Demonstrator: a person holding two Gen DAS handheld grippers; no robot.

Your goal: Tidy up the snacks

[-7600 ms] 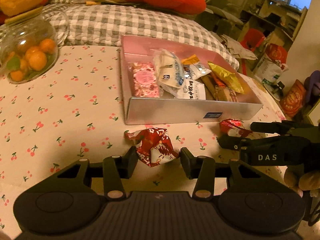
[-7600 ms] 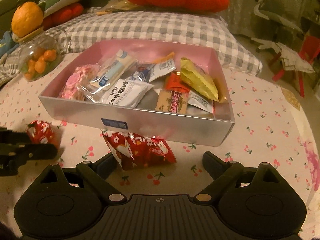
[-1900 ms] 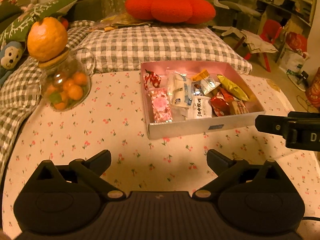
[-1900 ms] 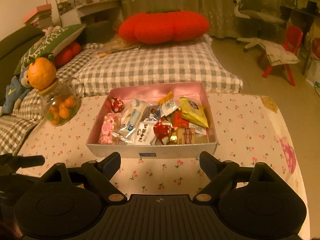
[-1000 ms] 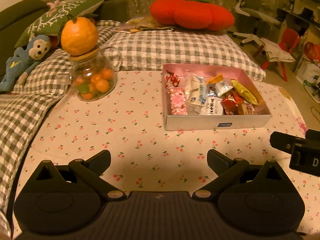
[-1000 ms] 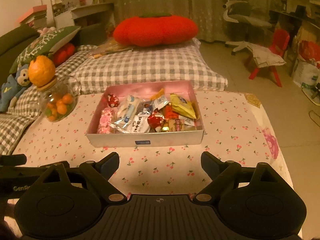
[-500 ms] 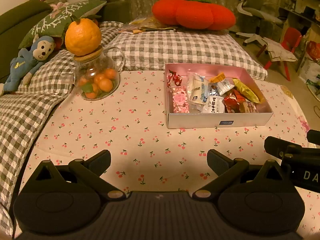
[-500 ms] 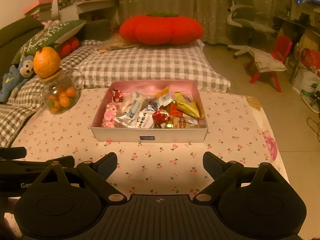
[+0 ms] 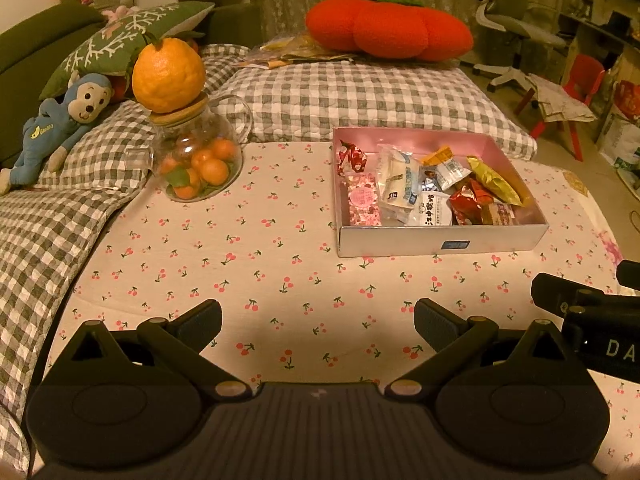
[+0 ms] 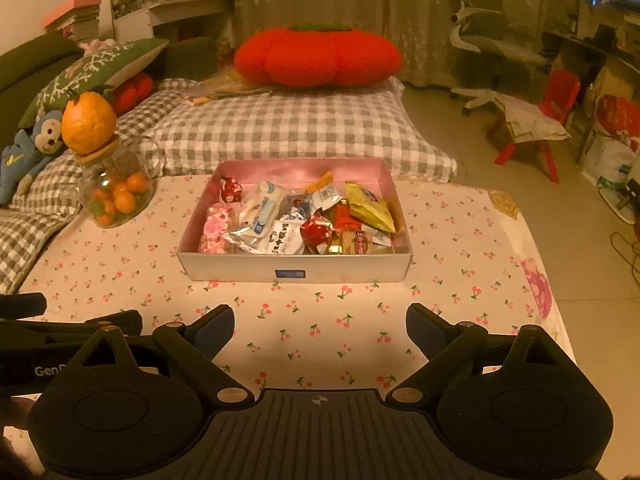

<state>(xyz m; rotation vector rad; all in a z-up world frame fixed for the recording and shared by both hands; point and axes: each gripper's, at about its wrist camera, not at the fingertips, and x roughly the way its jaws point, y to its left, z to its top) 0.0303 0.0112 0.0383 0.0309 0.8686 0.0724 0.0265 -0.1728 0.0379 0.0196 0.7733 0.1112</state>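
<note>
1. Fingers of the left gripper (image 9: pixel 318 320) spread wide, empty, above the cherry-print surface (image 9: pixel 240 264); snack box (image 9: pixel 440 242) well ahead, right.
2. Fingers of the right gripper (image 10: pixel 320 328) likewise wide, empty; box (image 10: pixel 294 268) straight ahead, snacks (image 10: pixel 316 232) inside.

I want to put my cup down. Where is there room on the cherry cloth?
The widest bare cherry cloth lies between the glass jar, the snack box and the open left hand-held gripper. A narrower strip runs right of the box. Inside the box it is crowded with packets.
</note>
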